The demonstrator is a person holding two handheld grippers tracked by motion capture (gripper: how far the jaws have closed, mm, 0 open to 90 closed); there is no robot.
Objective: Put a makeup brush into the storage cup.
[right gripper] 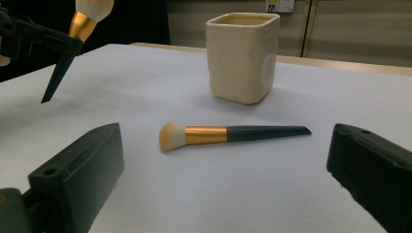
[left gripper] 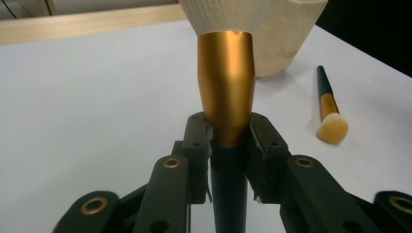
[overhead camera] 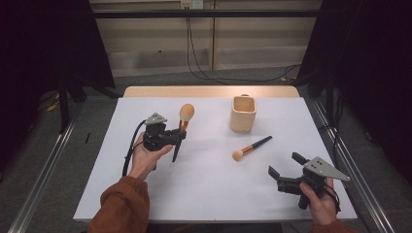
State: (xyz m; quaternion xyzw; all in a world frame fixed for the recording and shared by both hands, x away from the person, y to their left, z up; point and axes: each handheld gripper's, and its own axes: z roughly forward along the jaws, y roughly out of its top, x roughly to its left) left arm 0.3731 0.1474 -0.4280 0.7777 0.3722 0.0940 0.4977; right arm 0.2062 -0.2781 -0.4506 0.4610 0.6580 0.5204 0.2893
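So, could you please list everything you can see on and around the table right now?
large brush: one, cream bristles, gold ferrule, dark handle; held upright above the table's left half
small brush: one, same colours; lying flat on the table in front of the cup
cup: one, cream, squarish; standing upright right of centre
table: one, white top
left hand-held gripper: one, black; shut on the large brush where ferrule meets handle
right hand-held gripper: one, black; jaws open, near right corner, facing the small brush
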